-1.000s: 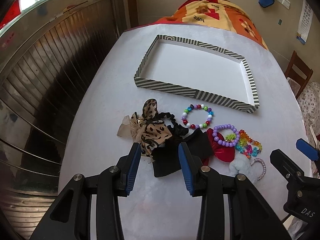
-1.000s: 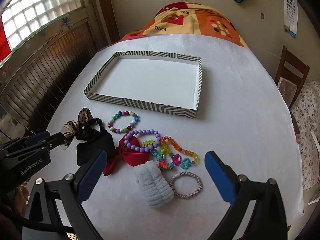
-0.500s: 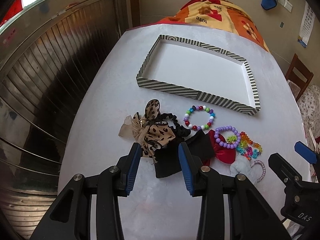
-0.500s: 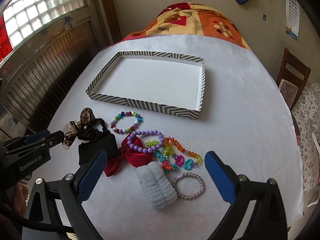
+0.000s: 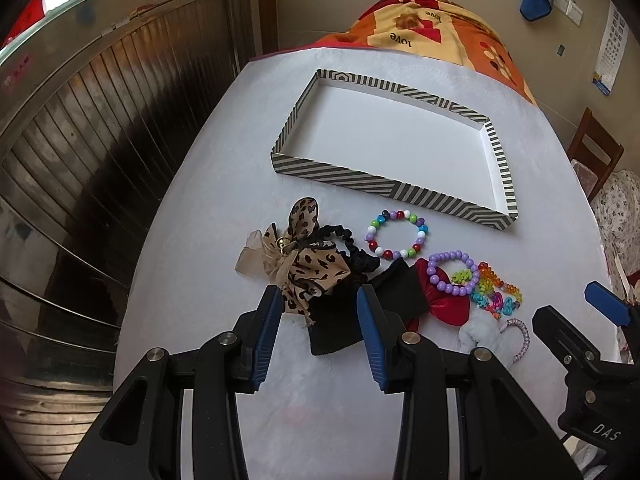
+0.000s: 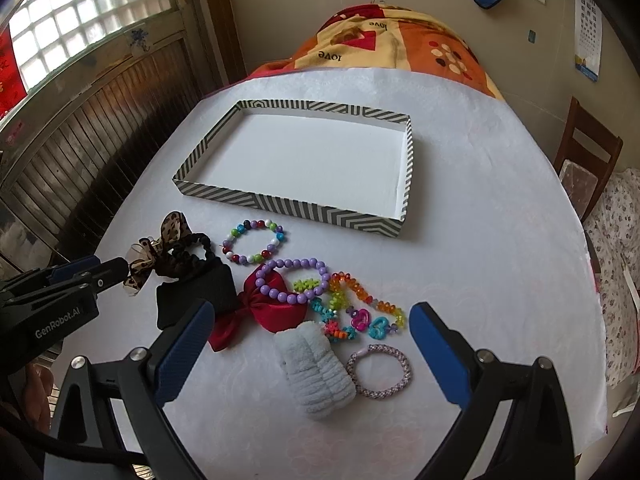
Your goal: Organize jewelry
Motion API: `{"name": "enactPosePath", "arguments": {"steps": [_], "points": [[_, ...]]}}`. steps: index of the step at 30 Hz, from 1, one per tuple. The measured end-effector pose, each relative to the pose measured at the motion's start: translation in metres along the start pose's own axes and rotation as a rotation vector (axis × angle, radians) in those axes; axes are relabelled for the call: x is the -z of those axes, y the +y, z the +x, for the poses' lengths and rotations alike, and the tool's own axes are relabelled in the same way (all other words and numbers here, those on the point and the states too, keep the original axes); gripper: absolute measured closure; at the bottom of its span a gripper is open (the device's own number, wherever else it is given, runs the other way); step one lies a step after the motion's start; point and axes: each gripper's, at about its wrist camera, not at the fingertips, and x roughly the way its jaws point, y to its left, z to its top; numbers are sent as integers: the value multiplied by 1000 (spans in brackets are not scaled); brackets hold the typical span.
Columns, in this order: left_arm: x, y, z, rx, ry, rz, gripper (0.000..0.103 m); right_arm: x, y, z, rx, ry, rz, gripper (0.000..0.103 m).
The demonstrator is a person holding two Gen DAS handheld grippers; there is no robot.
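Item: you hover L gripper (image 5: 318, 312) part-open and R gripper (image 6: 308, 322) wide, both empty and unmoved, over jewelry pile (image 6: 296, 280) beside unfilled striped tray (image 6: 288, 204)—nothing sorted yet.

I see a white tablecloth (image 6: 480, 208) over the table, an orange and yellow patterned blanket (image 6: 400, 48) at its far end, a brown wooden chair (image 6: 588, 156) on the right, dark wood wall panelling (image 5: 100, 128) left, and a glass-block window (image 6: 80, 28)
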Motion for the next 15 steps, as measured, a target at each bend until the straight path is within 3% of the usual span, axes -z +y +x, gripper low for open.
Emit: {"name": "enactPosePath", "arguments": {"steps": [15], "points": [[4, -4, -4, -17, -10, 2, 74, 2, -6, -3, -12, -9, 3, 3]]}}
